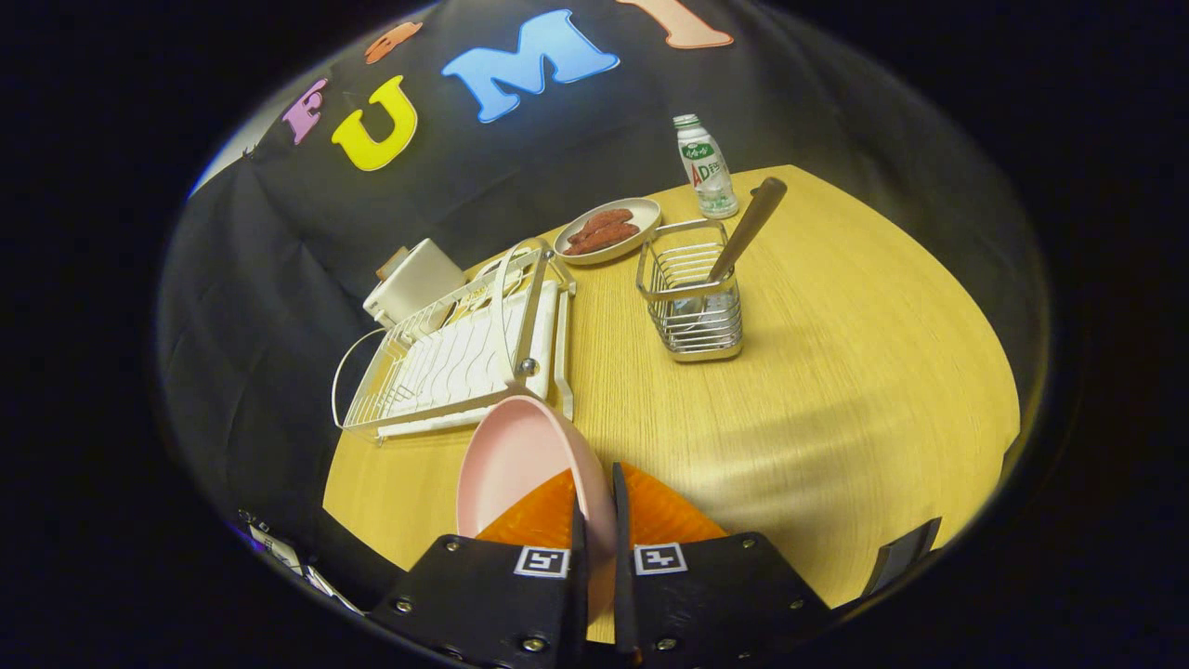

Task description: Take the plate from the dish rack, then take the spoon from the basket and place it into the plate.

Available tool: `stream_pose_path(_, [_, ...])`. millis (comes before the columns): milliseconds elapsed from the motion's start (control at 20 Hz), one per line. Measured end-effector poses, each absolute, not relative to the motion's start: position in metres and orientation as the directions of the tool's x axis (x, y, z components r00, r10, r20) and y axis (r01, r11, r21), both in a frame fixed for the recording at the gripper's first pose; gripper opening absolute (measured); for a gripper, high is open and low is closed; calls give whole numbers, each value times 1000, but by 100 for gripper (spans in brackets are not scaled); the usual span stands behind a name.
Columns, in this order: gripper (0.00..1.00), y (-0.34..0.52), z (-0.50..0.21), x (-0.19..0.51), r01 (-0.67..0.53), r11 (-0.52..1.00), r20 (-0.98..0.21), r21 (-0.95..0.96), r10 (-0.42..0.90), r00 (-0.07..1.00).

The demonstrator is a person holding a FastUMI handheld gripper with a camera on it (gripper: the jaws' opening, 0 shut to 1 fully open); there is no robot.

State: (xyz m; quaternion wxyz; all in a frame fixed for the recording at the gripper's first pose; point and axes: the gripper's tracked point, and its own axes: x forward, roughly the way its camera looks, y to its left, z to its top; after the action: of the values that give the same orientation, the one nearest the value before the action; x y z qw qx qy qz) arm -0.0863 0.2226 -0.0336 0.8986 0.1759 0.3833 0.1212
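1. Box (411, 279) – white, behind the rack's far end, at the counter's back edge.
2. Rack (455, 358) – white wire, on the counter (836, 372), left of centre; no plate stands in it.
3. Plate (520, 465) – pink, on edge, rim pinched between the two fingers of the claw (599, 530); it hangs just in front of the rack's near corner, lifted off the counter as far as one can judge.
4. Dish (608, 230) – oval, holding sausages, beyond the rack.
5. Basket (692, 297) – wire, upright, right of the rack and well apart from the plate.
6. Spoon (748, 228) – standing in the basket, handle leaning up and to the right.
7. Bottle (706, 167) – upright at the far edge, behind the basket.
8. Step in hand – plate judged out of the rack, not yet laid flat.
9. Next move calls for bare counter near the basket, plate tipped level and released, then a reach to the spoon's handle.
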Motion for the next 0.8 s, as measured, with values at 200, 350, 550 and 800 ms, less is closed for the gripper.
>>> stream_pose_path(200, [11,231,-56,-82,-75,891,-654,448,384,651])
stream_pose_path(350, [11,232,-65,-80,-50,878,-662,477,396,637])
stream_pose_path(550, [19,215,-63,-72,-16,884,-652,467,356,670])
stream_pose_path(800, [26,182,-17,-68,-59,936,-563,346,257,785])
